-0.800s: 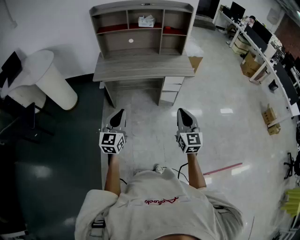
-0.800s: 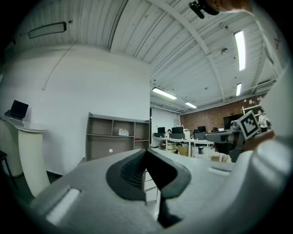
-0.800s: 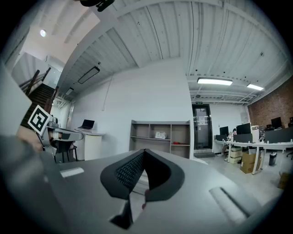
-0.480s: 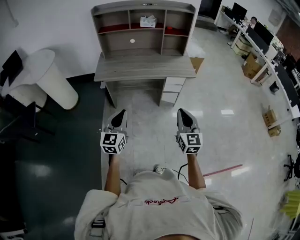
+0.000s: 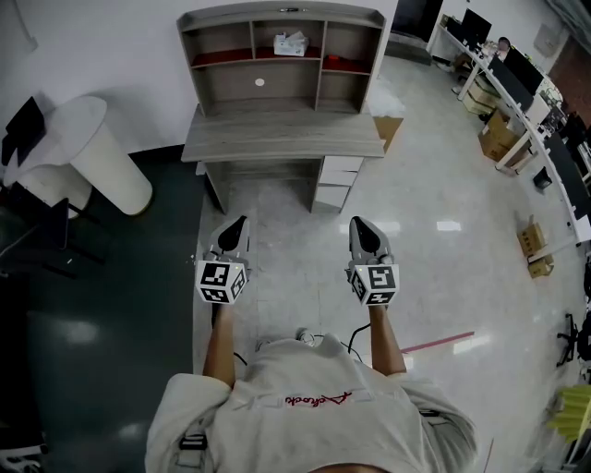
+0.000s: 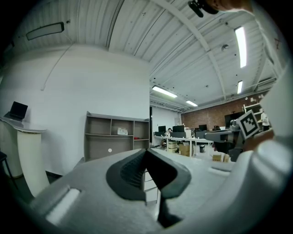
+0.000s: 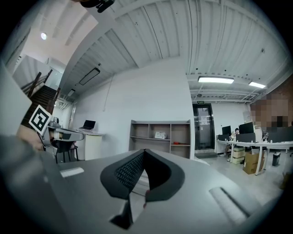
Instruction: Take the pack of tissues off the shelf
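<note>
Far left: white round-topped stand (image 5: 88, 152) on the dark floor, well apart from the table's left edge; a laptop (image 6: 18, 110) sits open on its top.

Left tool (image 5: 237, 224): held low over the pale floor in front of the table, pointing toward it. Jaws clenched tip to tip, nothing between them.

Centre: grey table (image 5: 282, 137) against the white wall, drawers (image 5: 338, 179) under its right end. A shelf unit (image 5: 281, 15) stands along the table's back edge, with two rows of open compartments.

Pack of tissues (image 5: 290, 42): white, upright, on the upper shelf board in the middle compartment, about mid-width of the shelf unit. Well apart from both tools, touched by neither. Red items lie in the upper compartments to either side of it; what they are cannot be told.

Right tool (image 5: 359, 224): level with the left one, also in front of the table. Jaws clenched, empty.

Right: cardboard box (image 5: 387, 126) on the floor just beside the table's right edge. Further right, rows of office desks (image 5: 522, 102) with monitors.
</note>
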